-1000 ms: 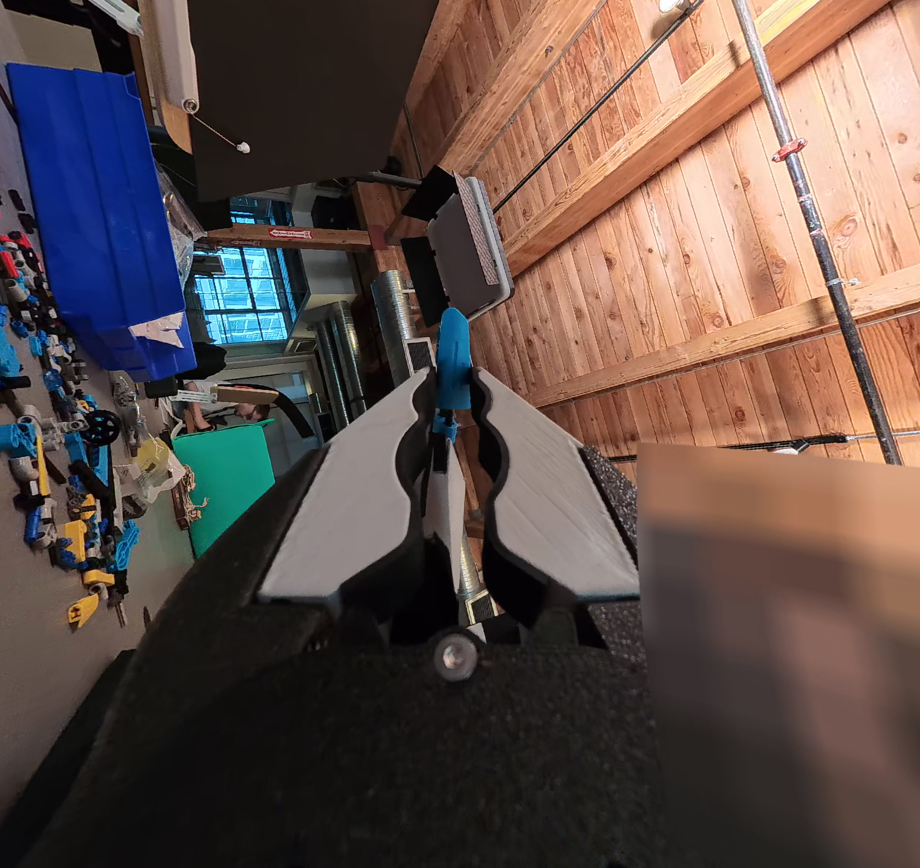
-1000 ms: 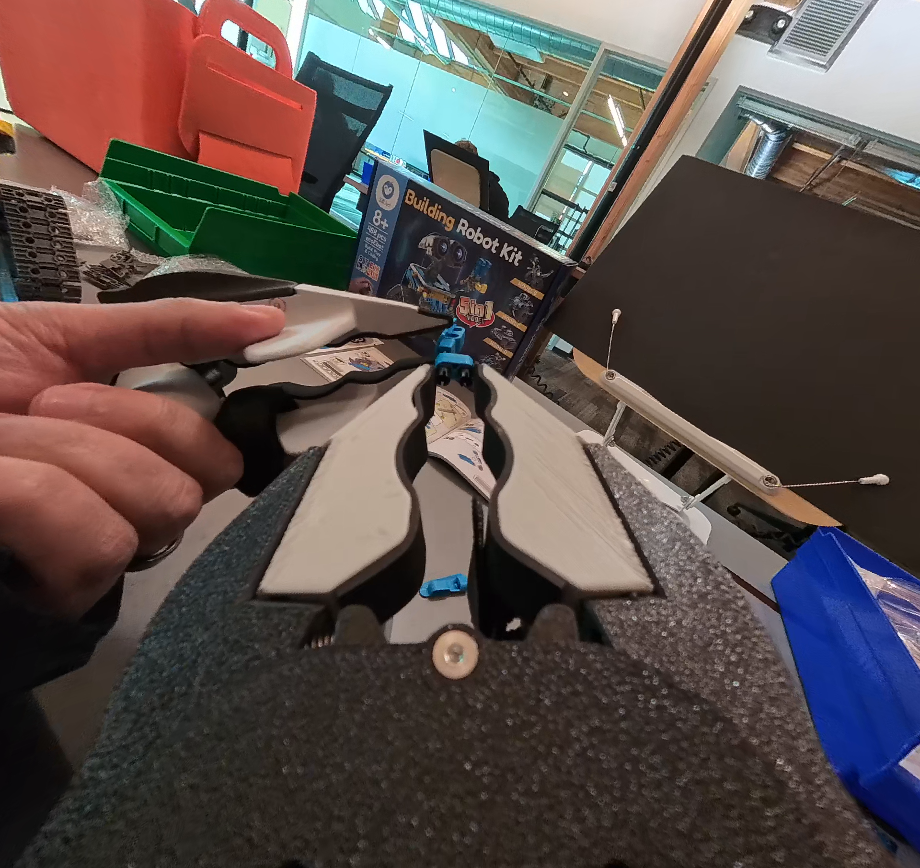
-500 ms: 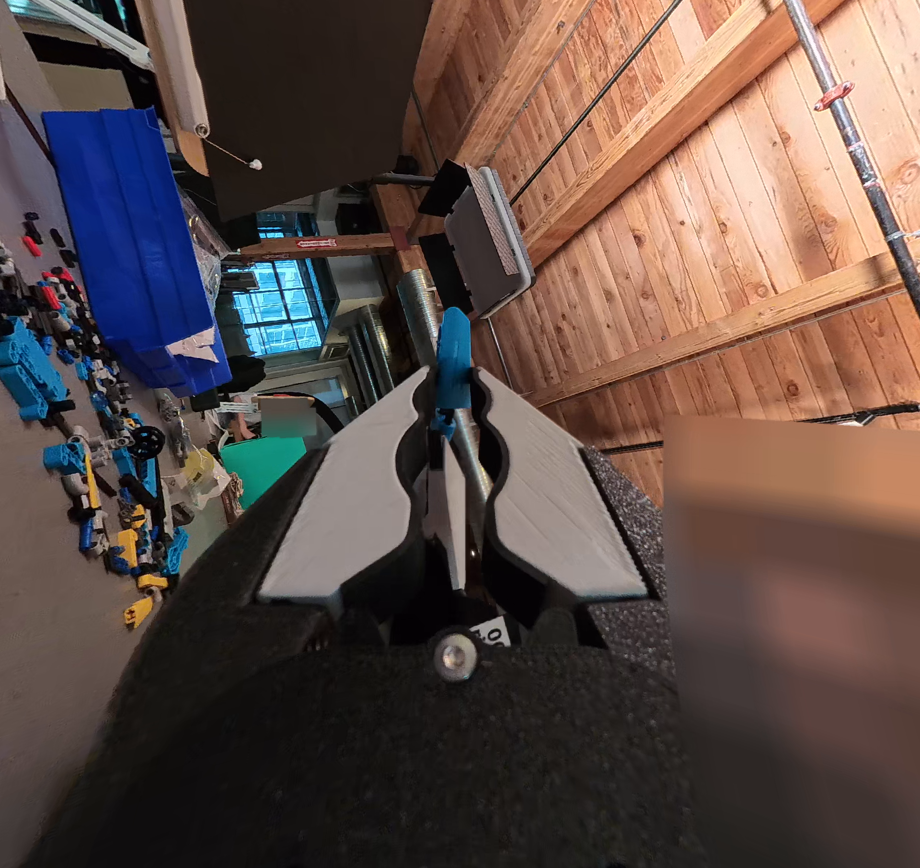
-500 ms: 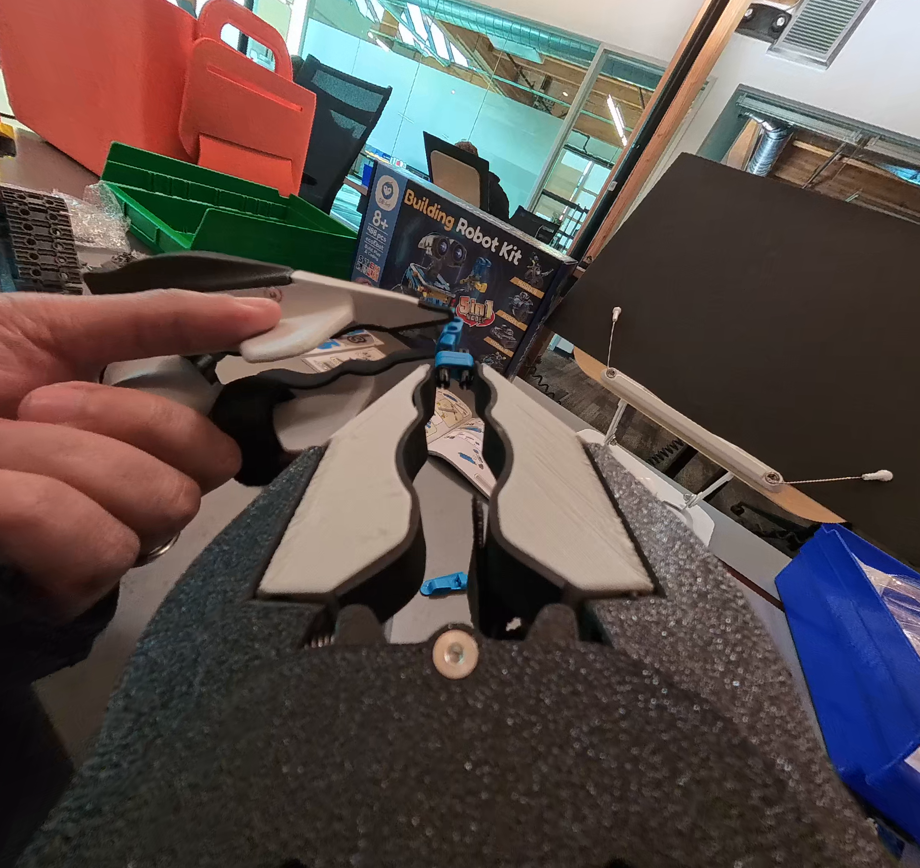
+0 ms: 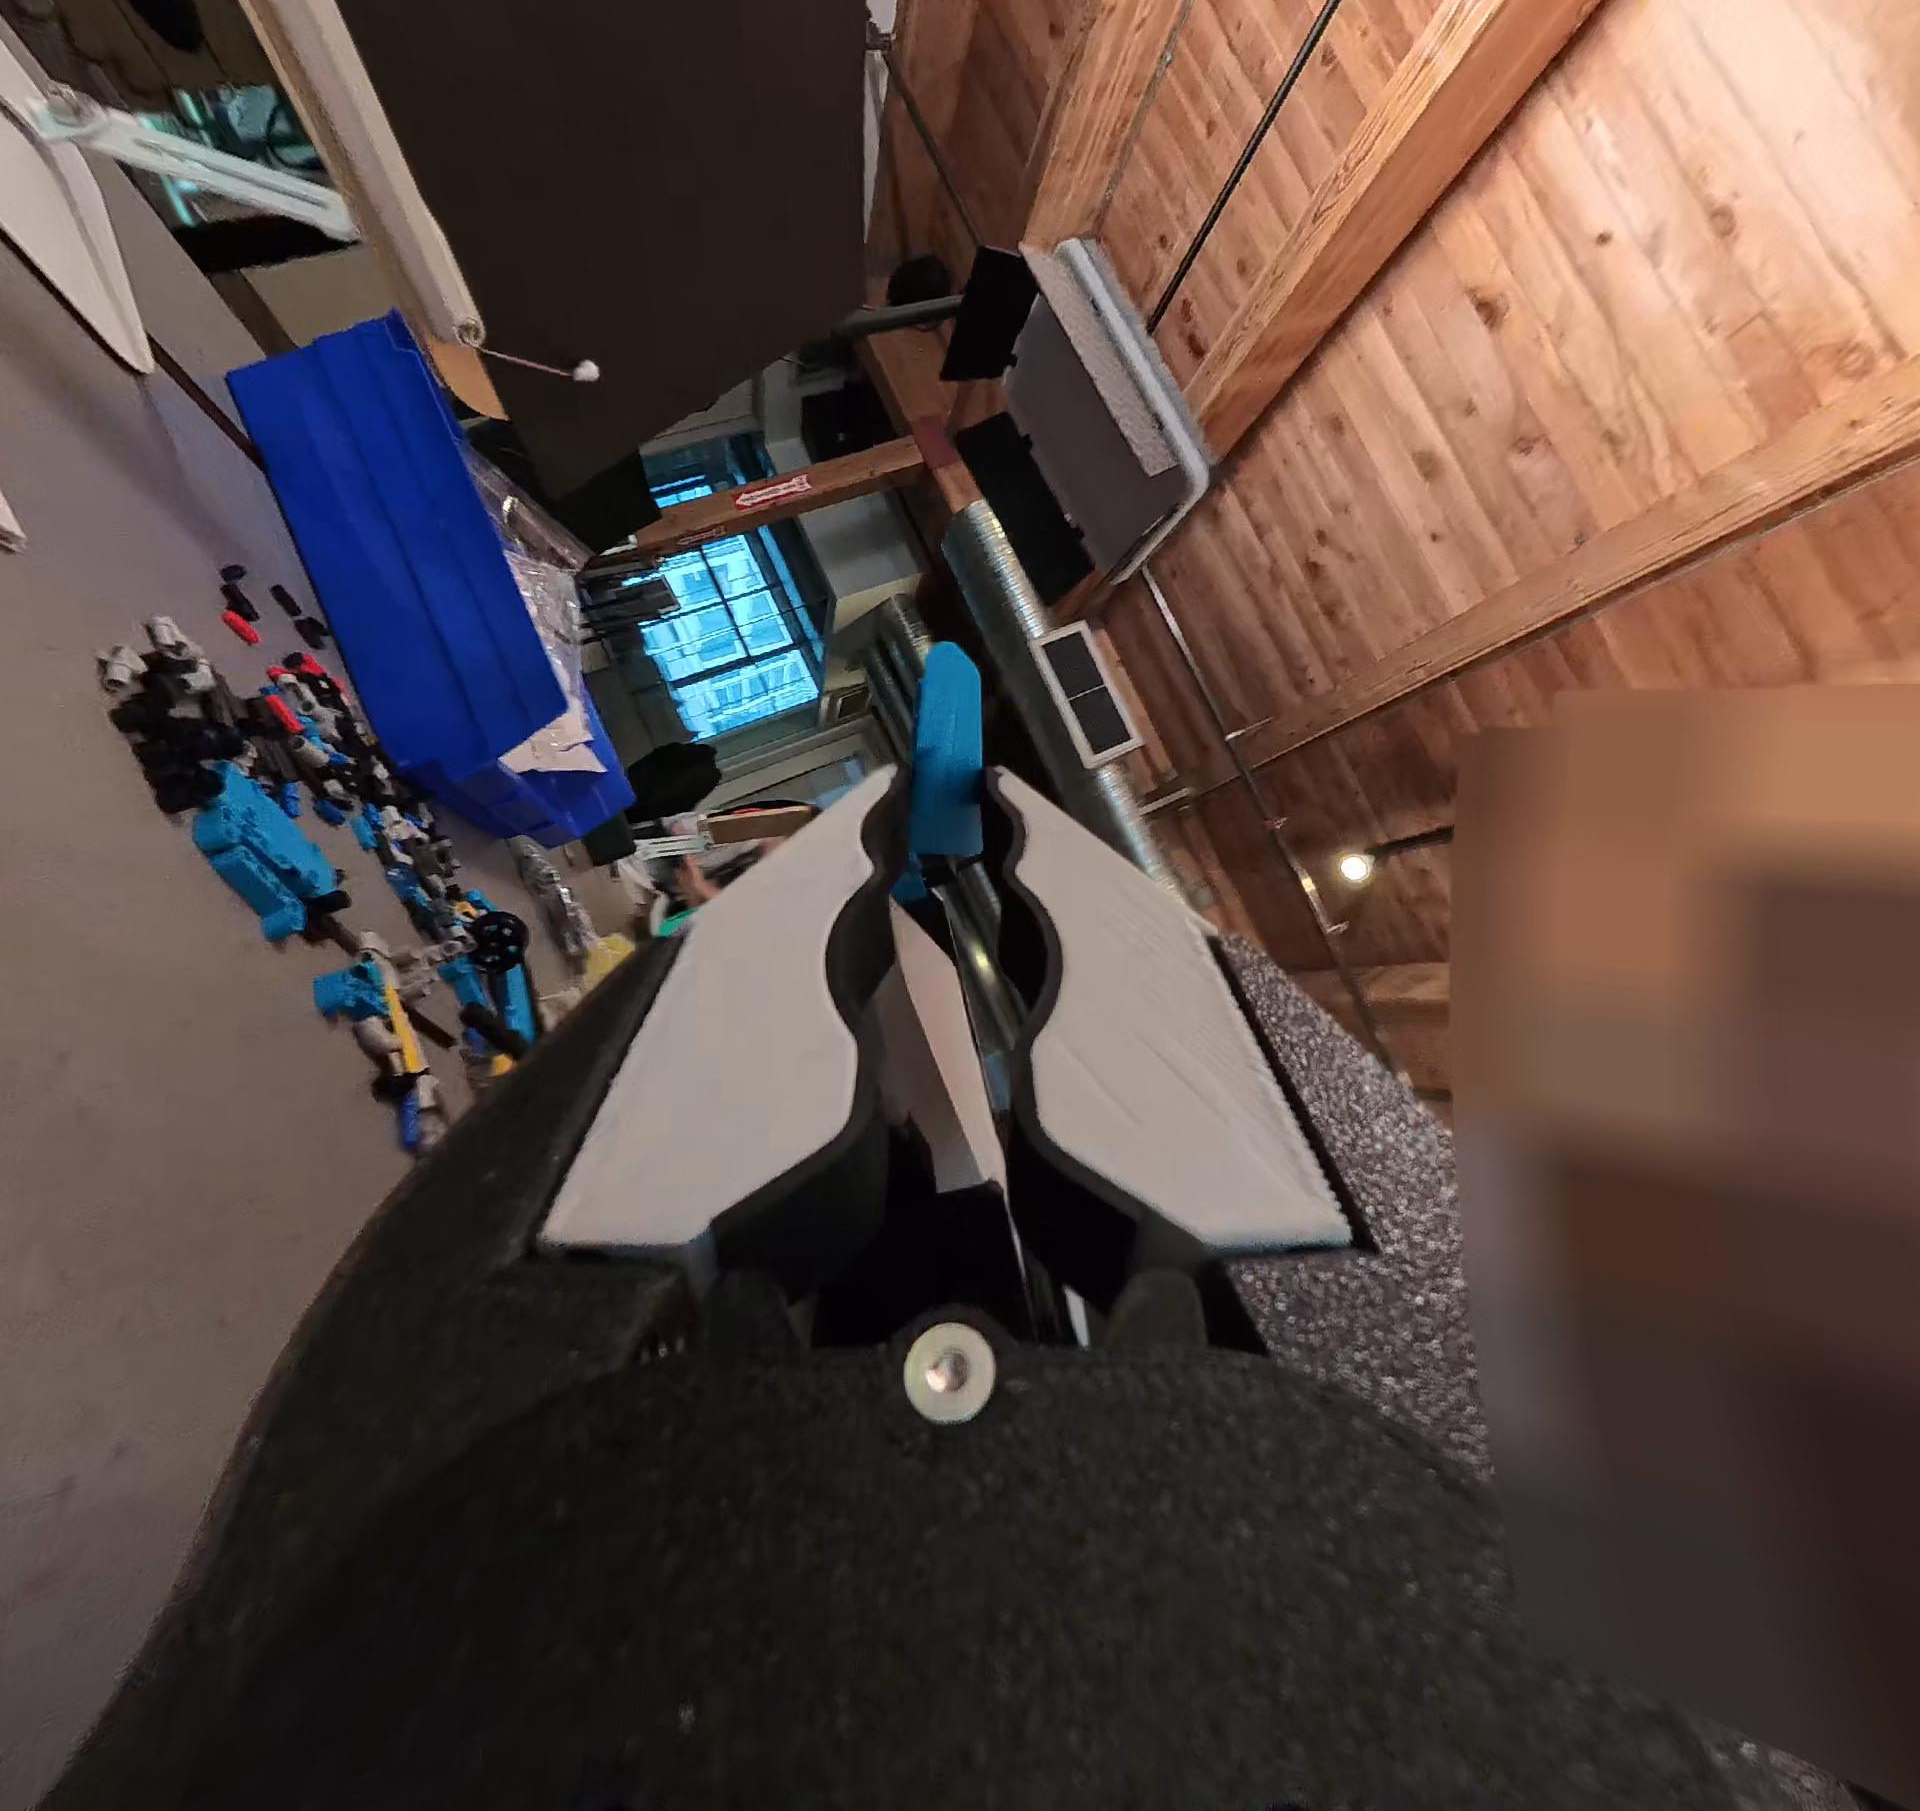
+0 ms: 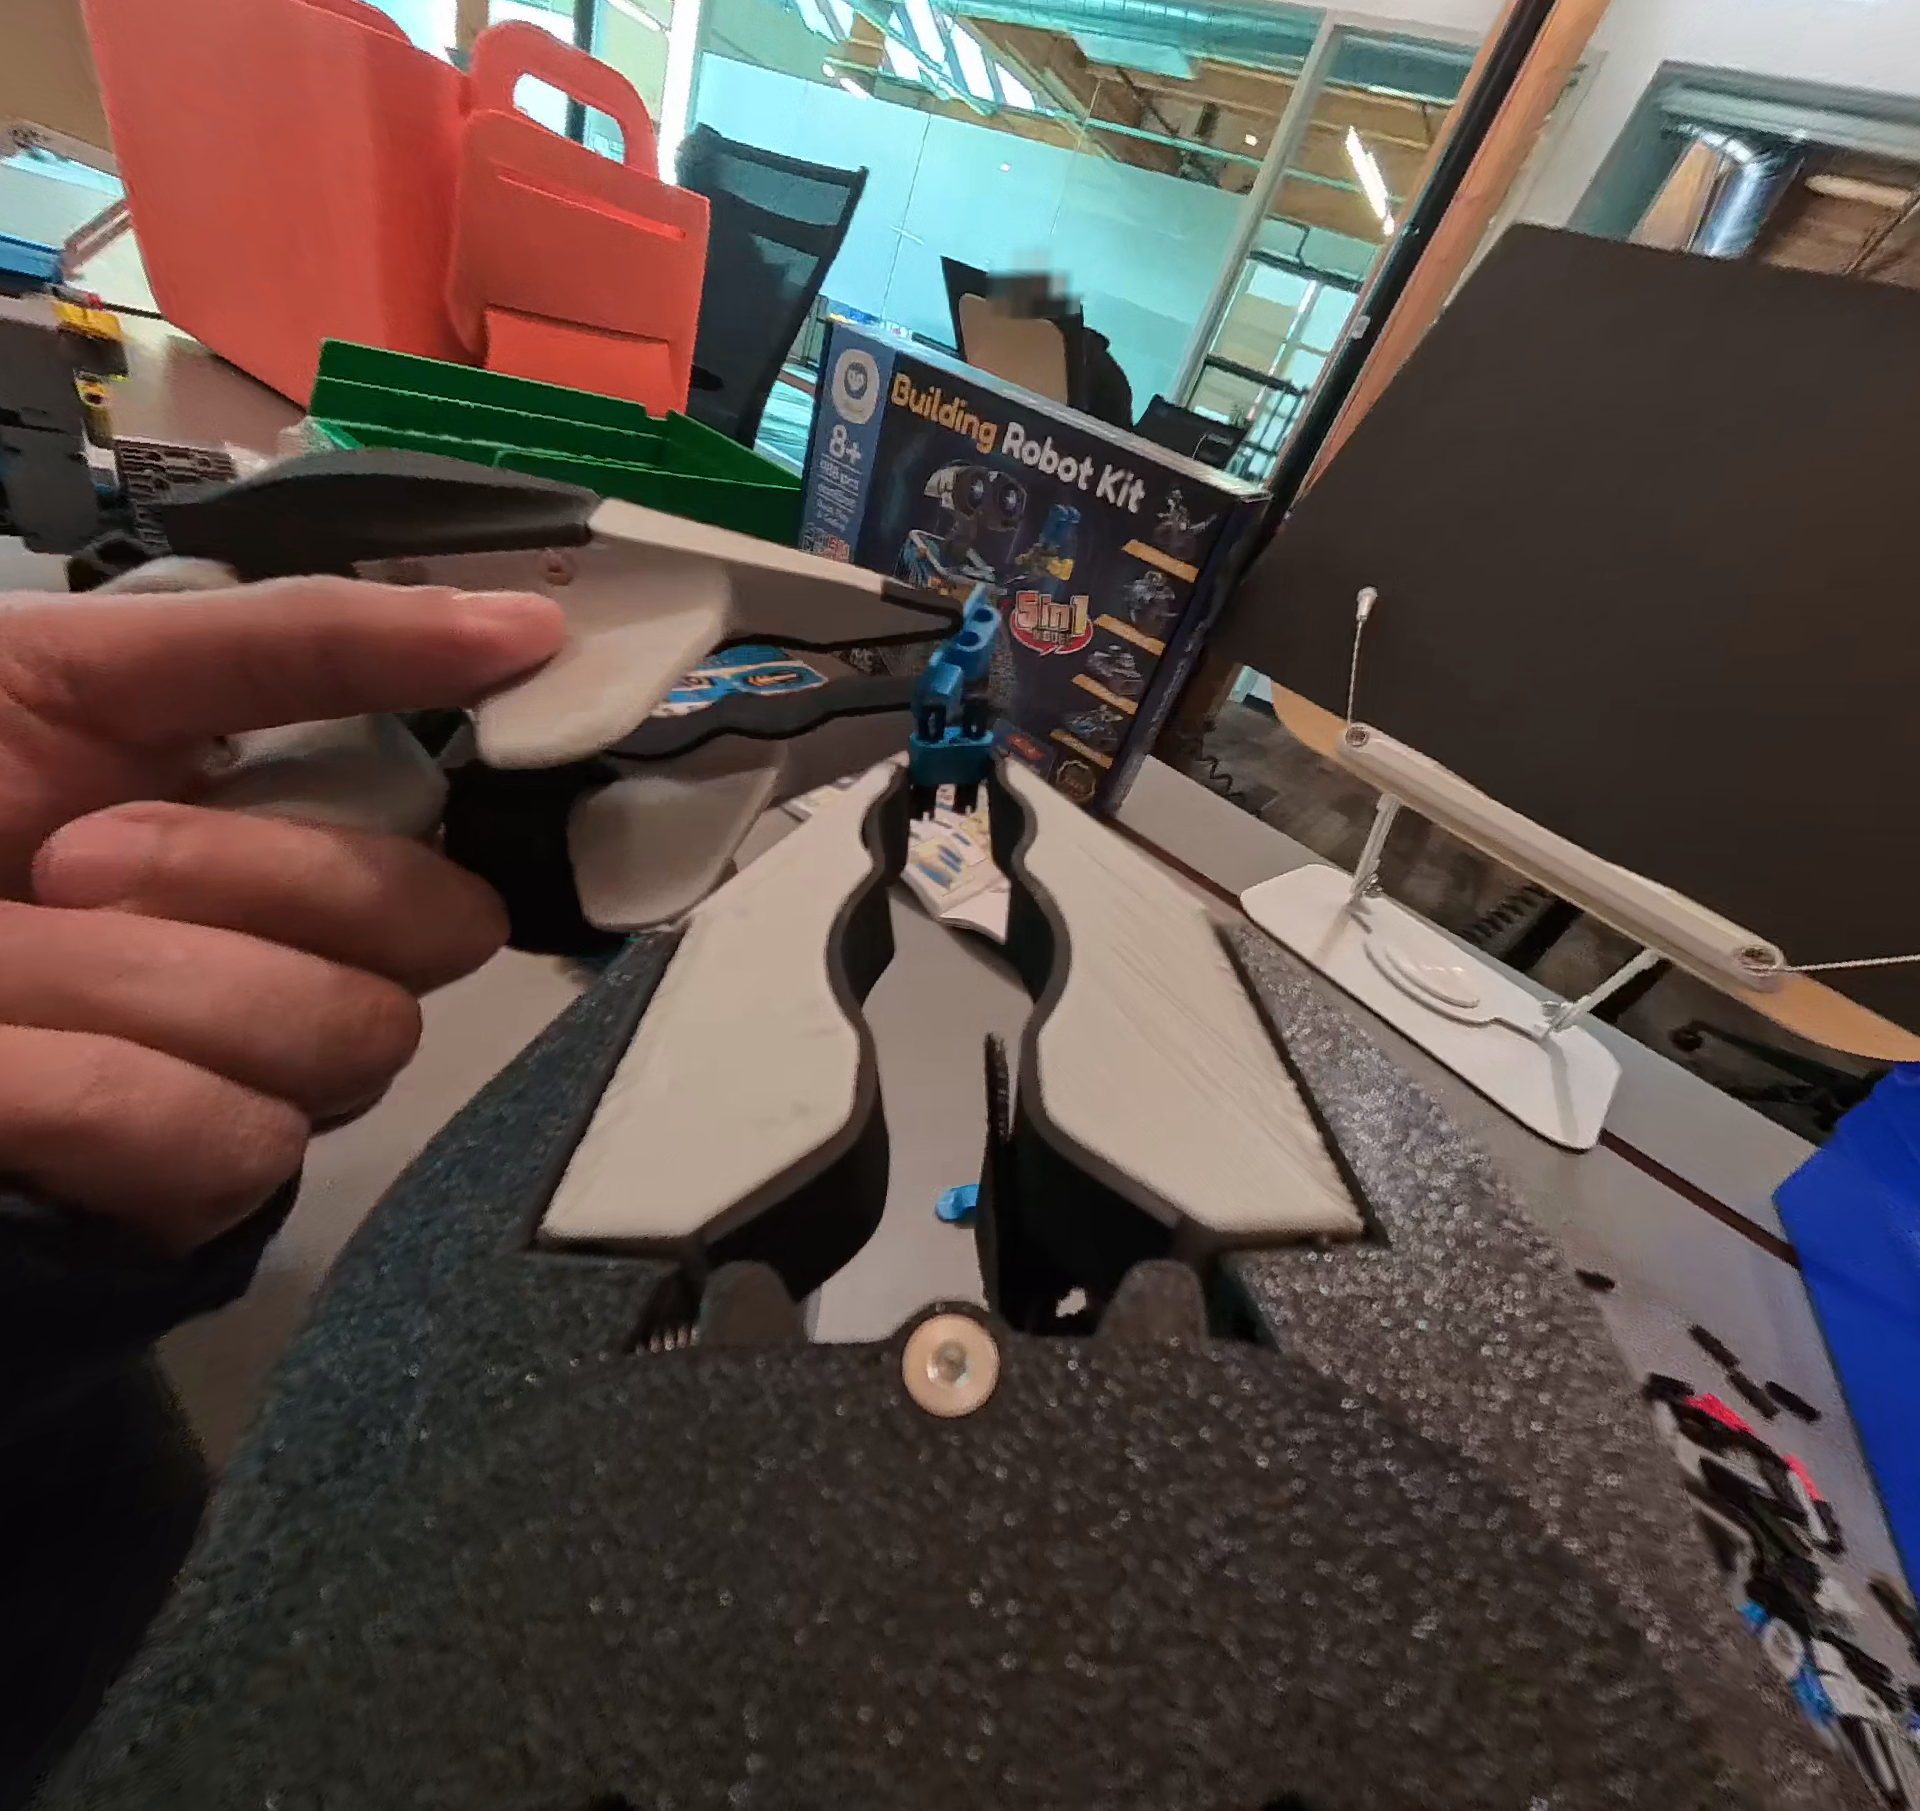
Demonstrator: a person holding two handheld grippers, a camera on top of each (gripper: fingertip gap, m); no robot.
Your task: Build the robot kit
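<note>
- Right gripper (image 6: pixel 943 782): fingers closed on a small blue connector piece (image 6: pixel 943 753), pinched at its base; its upper end sticks out past the tips.
- Left gripper (image 5: pixel 943 805): fingers clamped on a blue plastic part (image 5: pixel 945 722), most of it standing proud of the tips. The same gripper shows in the right wrist view (image 6: pixel 925 634), coming in sideways from the left with a hand (image 6: pixel 239 826) around its body.
- In the right wrist view the two blue pieces meet tip to tip, held up above the counter (image 6: pixel 1195 826) (touching or already mated, cannot tell).
- Handling, my read: both look like rigid moulded plastic, very light, smooth, so liable to twist or pop out of a pinch. Best held on the flat sides low down, leaving the mating end free.
- Around: a printed kit box (image 6: pixel 1029 556) just behind, green tray (image 6: pixel 540 431), orange folder stand (image 6: pixel 343 192), blue bin (image 5: pixel 405 556), loose small parts (image 5: pixel 312 826) scattered on the counter, one stray blue bit (image 6: pixel 956 1202) below the right fingers.
</note>
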